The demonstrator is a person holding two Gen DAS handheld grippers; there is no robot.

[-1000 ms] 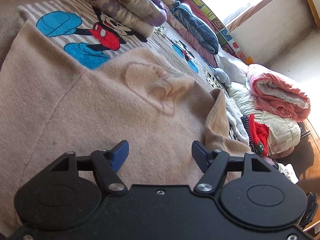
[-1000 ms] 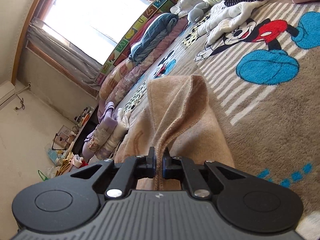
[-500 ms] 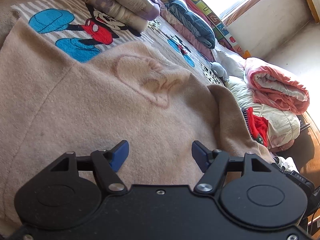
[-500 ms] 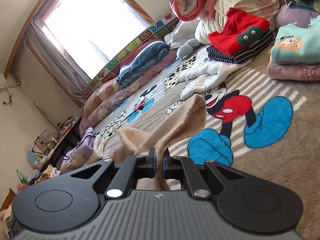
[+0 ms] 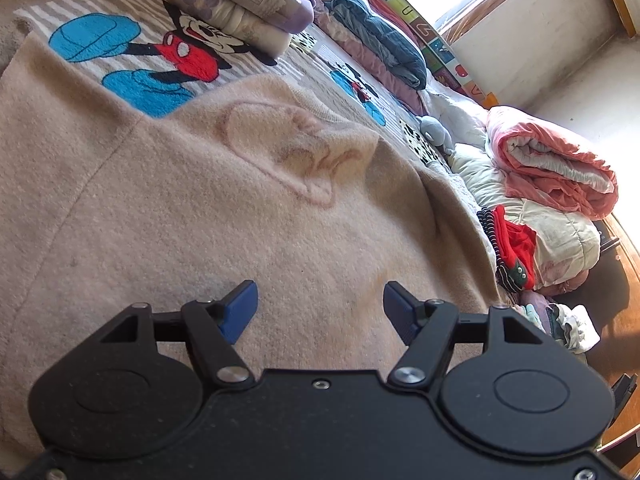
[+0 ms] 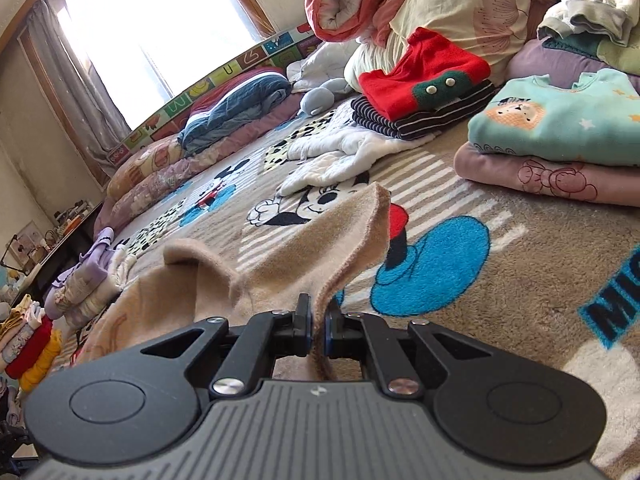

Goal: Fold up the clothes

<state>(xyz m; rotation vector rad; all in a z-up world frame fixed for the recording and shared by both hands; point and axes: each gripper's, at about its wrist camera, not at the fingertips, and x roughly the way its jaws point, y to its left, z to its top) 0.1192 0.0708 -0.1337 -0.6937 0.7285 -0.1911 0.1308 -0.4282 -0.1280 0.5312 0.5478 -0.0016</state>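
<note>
A beige fleece garment (image 5: 208,200) with a faint pink outline print lies spread on the cartoon-mouse blanket (image 5: 132,60). My left gripper (image 5: 320,308) hovers just above its lower part, blue pads wide apart, nothing between them. In the right wrist view my right gripper (image 6: 318,326) is shut on a fold of the same beige garment (image 6: 352,232), lifting one sleeve or edge off the blanket (image 6: 500,280); the cloth rises ahead of the jaws and droops back to the left.
Folded clothes stand to the right: a mint top on a pink one (image 6: 560,132), a red piece on striped ones (image 6: 424,84). A rolled pink quilt (image 5: 552,168) and pillows lie behind. Lilac folded bedding (image 5: 240,8) sits far left, a white garment (image 6: 340,156) ahead.
My right gripper has swung and rolled, carrying the beige fold sideways across the blanket; the folded stacks have come into its view. The garment's right edge now lies flatter before the still left gripper.
</note>
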